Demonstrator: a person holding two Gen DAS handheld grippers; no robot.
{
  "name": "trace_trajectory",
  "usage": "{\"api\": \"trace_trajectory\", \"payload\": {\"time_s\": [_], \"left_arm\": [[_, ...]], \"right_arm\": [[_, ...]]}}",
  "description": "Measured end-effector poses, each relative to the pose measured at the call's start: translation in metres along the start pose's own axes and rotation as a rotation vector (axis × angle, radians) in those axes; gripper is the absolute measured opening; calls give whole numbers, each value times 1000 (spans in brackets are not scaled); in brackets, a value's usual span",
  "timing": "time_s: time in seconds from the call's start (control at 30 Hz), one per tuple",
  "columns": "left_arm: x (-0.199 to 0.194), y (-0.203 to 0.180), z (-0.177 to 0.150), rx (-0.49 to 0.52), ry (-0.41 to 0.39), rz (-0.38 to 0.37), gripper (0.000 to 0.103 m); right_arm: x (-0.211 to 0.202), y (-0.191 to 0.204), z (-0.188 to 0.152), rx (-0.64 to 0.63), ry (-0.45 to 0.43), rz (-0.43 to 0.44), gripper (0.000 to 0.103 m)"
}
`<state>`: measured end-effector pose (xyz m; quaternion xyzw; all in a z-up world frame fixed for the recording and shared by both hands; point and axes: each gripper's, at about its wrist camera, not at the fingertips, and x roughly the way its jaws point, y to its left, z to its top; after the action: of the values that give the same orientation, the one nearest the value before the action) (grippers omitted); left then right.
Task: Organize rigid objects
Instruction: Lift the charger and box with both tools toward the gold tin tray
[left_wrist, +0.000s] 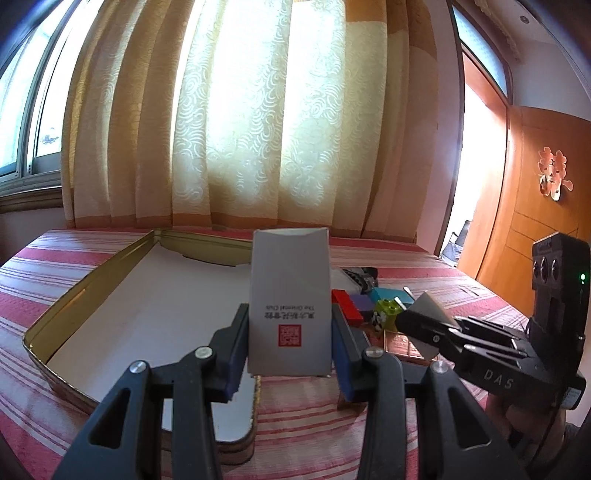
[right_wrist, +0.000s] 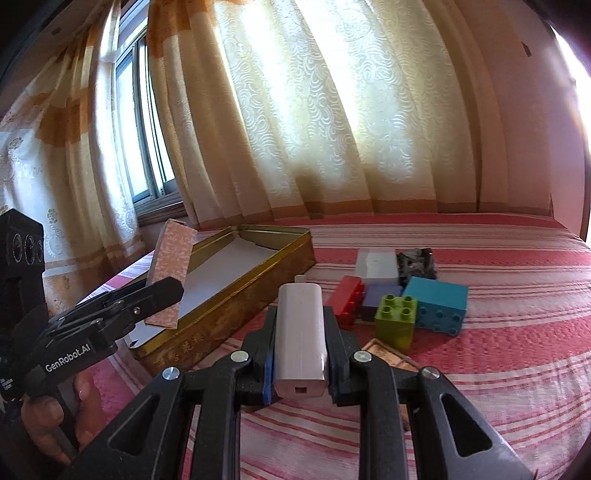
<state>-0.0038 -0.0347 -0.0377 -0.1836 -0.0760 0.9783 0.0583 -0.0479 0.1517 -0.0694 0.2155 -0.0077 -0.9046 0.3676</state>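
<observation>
My left gripper is shut on an upright white card box with a red seal, held over the near right corner of the open gold tin. In the right wrist view the same box shows its pink patterned side above the tin. My right gripper is shut on a white power bank, held above the bed, right of the tin. It shows in the left wrist view at the right.
Loose pieces lie on the striped bedspread right of the tin: a red brick, a purple block, a green brick, a teal brick, a white box, a dark object and a copper tile. Curtains hang behind.
</observation>
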Motion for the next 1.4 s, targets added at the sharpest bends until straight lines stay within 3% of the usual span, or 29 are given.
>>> {"api": "trace_trajectory", "payload": {"time_s": [1.4], "left_arm": [[-15,49,4,-71,-15,26,40]], "right_arm": [[24,63,-1,-97,25,162,23]]}}
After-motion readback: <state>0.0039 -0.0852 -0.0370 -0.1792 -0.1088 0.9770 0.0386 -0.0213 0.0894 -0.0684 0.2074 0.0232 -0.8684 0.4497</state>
